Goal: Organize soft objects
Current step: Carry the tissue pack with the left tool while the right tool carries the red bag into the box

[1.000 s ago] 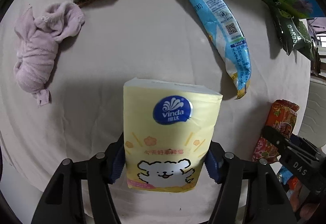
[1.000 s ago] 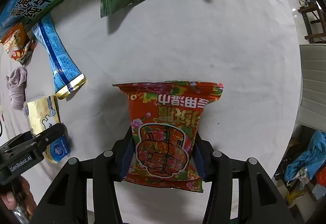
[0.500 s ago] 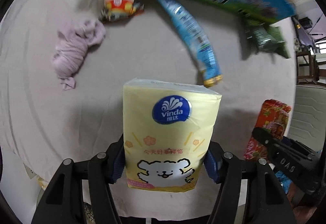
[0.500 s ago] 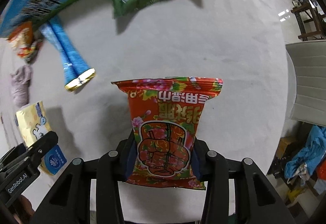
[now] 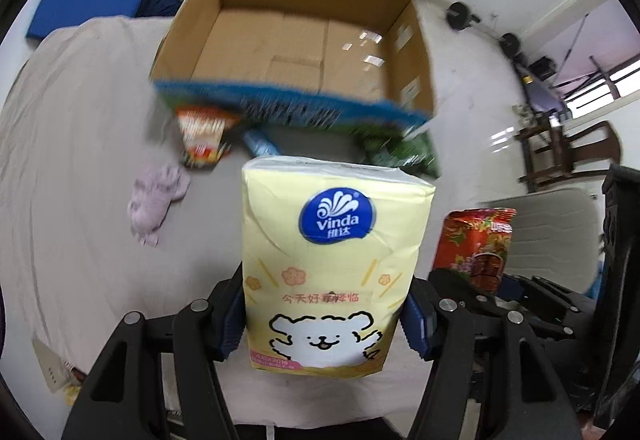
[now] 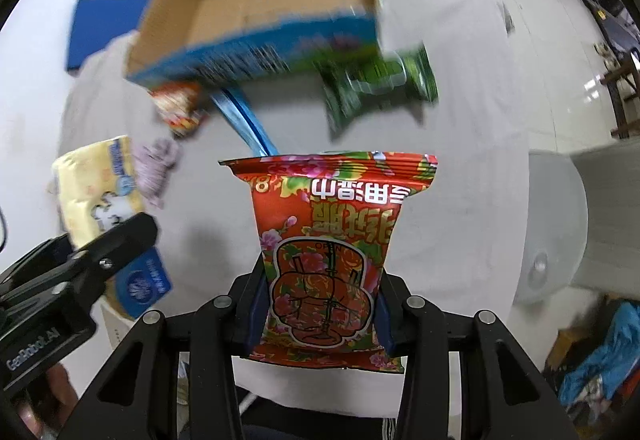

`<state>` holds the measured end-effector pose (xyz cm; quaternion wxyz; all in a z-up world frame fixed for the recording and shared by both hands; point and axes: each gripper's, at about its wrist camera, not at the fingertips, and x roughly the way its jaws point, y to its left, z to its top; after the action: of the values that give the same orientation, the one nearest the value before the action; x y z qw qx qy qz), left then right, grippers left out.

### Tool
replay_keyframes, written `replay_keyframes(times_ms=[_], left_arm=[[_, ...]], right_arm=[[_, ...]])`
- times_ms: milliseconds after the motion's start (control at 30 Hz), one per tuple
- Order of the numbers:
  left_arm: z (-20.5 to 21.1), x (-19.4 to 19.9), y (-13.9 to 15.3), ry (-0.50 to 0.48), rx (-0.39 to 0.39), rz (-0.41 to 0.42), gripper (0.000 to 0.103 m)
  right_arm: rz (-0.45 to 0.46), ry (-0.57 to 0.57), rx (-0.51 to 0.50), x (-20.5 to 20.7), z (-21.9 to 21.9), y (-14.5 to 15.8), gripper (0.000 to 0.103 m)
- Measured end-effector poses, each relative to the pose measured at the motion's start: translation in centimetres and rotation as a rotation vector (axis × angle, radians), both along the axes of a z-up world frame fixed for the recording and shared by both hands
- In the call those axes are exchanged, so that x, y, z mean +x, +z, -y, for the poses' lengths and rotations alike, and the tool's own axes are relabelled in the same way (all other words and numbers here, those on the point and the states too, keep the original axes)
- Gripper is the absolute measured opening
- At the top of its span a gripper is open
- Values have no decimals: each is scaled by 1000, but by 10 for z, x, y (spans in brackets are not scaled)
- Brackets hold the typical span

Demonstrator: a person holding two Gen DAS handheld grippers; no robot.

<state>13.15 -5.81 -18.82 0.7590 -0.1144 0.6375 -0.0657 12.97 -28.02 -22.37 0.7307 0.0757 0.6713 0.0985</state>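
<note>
- Left wrist view is showing the left gripper [image 5: 326, 324] clamping a yellow tissue pack [image 5: 334, 268] low on its sides, blue pads [image 5: 232, 324] pressing in at 9 and 3 o'clock; holding it near the base is leaving most of the pack standing clear above the jaws, likely so it can drop free into a container
- Right wrist view is showing the right gripper [image 6: 322, 314] squeezing a red wipes packet [image 6: 328, 260] the same way, gripped by its lower half with the sealed top edge pointing to 12 o'clock
- Both packs are hanging in the air above the cloth-covered table [image 5: 80, 167], not resting on it
- An open cardboard box [image 5: 296, 39] is sitting at 12 o'clock in both views, empty inside, probably the destination for the soft things
- Still lying on the cloth in front of the box: a lilac cloth bundle [image 5: 154, 199] at 10 o'clock, a red-orange snack bag [image 5: 202, 137], a blue tube pack [image 6: 244, 119] and a green bag [image 6: 376, 87]
- Carrying one pack in each hand appears to be saving a trip
</note>
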Motion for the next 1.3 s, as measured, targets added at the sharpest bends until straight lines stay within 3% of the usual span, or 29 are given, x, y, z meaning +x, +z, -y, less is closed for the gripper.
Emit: replay_keyframes(times_ms=[167, 300, 533, 667, 967, 1300], left_arm=[[-11, 75, 18, -23, -77, 20, 61], [-20, 139, 17, -40, -79, 28, 61], [-33, 254, -37, -44, -113, -50, 61], [-32, 296, -76, -54, -129, -109, 61], [-25, 340, -138, -80, -169, -215, 61], [-13, 352, -163, -114, -187, -265, 62]], right_arm=[[93, -4, 12, 45, -13, 48, 45], [140, -28, -12, 98, -24, 56, 45], [131, -58, -47, 201, -43, 18, 46], [104, -57, -54, 250, -57, -14, 45], [32, -45, -78, 320, -65, -83, 46], [-13, -22, -87, 358, -67, -125, 46]])
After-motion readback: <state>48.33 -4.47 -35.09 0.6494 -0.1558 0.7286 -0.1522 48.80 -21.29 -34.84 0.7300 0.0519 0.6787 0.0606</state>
